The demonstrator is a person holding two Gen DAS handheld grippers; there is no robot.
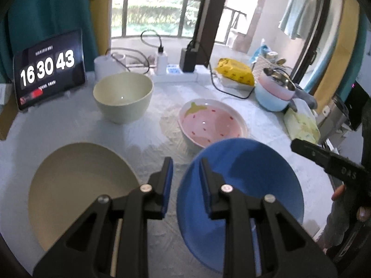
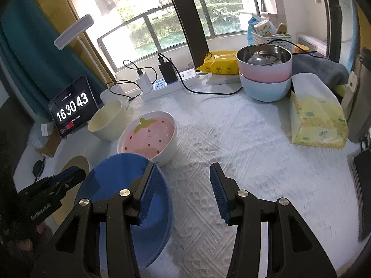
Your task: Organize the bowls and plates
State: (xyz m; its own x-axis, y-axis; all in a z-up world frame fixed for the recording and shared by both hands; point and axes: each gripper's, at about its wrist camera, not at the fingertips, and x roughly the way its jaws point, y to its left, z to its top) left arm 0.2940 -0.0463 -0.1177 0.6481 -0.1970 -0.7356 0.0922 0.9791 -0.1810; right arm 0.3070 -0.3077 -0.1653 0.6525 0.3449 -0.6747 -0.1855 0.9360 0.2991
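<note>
The blue plate (image 1: pixel 241 185) lay on the cloth-covered table (image 2: pixel 255 139), just in front of the pink bowl (image 1: pixel 212 124). The left gripper (image 1: pixel 186 169) stood narrowly open with nothing pinched, its right finger overlapping the plate's near-left rim; the right gripper (image 2: pixel 183 185) was half open and empty. The plate looked stiff, glossy and probably slippery, possibly breakable; a rim pinch seemed the sound hold.

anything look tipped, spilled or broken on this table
Only the blue bowl: it sits tilted, not flat on the cloth, beside the strawberry bowl. The cream bowl and cream plate look upright, and no spill or break shows.
</note>
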